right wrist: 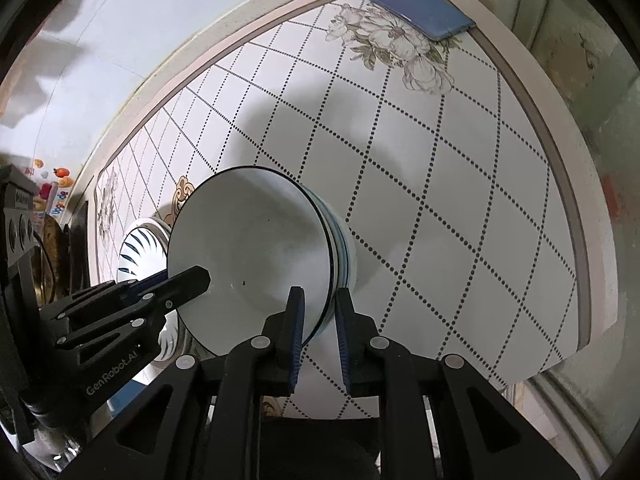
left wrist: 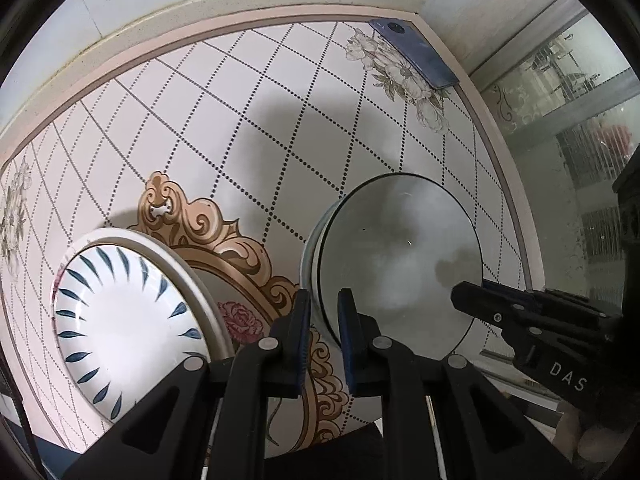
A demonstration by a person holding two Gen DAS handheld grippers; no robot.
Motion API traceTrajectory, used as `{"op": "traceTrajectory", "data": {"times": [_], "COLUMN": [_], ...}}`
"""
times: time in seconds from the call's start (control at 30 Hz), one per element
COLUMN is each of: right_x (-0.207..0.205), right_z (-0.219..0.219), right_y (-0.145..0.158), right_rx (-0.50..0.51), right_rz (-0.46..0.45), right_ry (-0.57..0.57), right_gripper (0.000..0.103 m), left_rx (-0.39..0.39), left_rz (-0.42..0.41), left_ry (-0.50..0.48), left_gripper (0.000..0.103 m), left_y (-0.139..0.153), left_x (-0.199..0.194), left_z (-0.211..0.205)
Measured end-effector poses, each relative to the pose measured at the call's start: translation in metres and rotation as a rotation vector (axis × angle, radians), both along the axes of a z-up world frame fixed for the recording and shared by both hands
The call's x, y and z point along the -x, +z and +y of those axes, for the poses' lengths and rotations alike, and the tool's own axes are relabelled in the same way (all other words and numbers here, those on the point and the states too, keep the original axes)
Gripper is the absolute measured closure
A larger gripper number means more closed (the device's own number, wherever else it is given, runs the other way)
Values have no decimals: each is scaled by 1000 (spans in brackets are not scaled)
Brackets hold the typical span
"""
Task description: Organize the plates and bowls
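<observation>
bowl: rim straddled by both grippers, opposite sides
left gripper: clamped on near rim
right gripper: clamped on rim
plate: left of bowl, nearer left gripper

Bare table across the middle and toward the far edge and far right corner. Phone lying in that far right corner. Bowl near the front edge, both grippers clamped on its rim, left and right. Plate just left of it, blocking the front left. Wall along the far edge, glass panel along the right.
</observation>
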State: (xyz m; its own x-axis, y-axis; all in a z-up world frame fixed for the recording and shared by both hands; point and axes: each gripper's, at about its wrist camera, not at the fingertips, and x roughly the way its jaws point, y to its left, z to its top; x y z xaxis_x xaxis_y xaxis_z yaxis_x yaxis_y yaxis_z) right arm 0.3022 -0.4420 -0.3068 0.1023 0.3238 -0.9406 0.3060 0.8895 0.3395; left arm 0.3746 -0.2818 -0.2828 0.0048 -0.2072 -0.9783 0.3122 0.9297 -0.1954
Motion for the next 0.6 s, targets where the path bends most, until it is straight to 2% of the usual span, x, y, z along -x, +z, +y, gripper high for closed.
{"op": "traceTrajectory", "data": {"times": [0.1,0.17,0.23,0.33,0.4,0.47,0.53,0.57,0.6], "right_x": [3,7,13,23,30,38,45,48,52], "right_z": [0,1,1,2,4,7,12,14,16], "right_y": [7,17,33,57,74,92,111,118,125], "right_rx": [26,54,72,109,122,142,166,181,194], "right_rz": [-1,-11,-40,-84,-115,-145,-173,-184,-193], "right_ry": [5,5,-2,-13,-20,-21,-19,-19,-21], "right_gripper": [81,64,56,41,31,23,20,18,18], "left_rx": [-8,-14,-7,15,34,53,66,70,69], "left_rz": [-28,-59,-87,-124,-144,-157,-174,-184,-203], "left_ry": [2,9,15,14,15,18,21,20,26], "left_gripper": [91,90,90,82,69,61,42,27,22], "left_y": [16,31,47,71,85,96,107,112,118], "left_x": [2,5,9,16,20,24,27,29,32], "left_z": [6,12,18,25,30,33,35,36,38]}}
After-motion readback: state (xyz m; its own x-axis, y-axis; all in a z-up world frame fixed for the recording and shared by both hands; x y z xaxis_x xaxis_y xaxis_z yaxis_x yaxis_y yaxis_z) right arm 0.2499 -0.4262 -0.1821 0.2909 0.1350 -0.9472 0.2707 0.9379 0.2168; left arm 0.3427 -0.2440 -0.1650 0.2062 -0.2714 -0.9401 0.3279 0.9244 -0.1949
